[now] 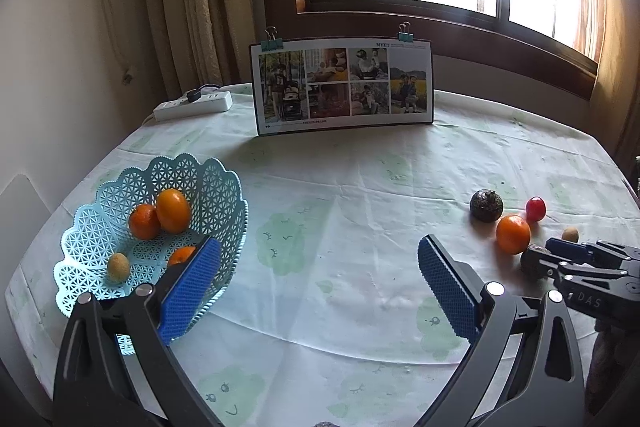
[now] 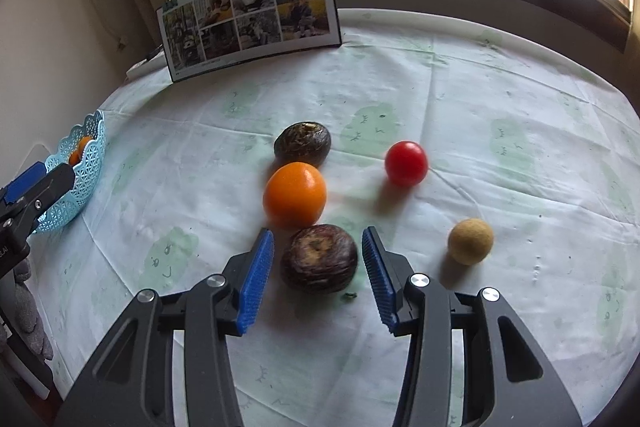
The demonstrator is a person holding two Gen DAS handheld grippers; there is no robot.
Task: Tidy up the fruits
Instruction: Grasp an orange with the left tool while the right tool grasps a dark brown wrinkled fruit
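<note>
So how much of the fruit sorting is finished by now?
Roughly halfway. The blue basket already holds three orange fruits and a small tan one. The right gripper is open around a dark brown fruit, not yet gripping. Another dark fruit, an orange, a red fruit and a tan ball wait on the table.

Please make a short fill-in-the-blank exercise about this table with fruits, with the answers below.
1. The right gripper is open around a dark ____ fruit.
2. The basket is light ____.
3. The left gripper holds ____.
4. The small round fruit beside the orange fruit is ____.

Answers: brown; blue; nothing; red
</note>
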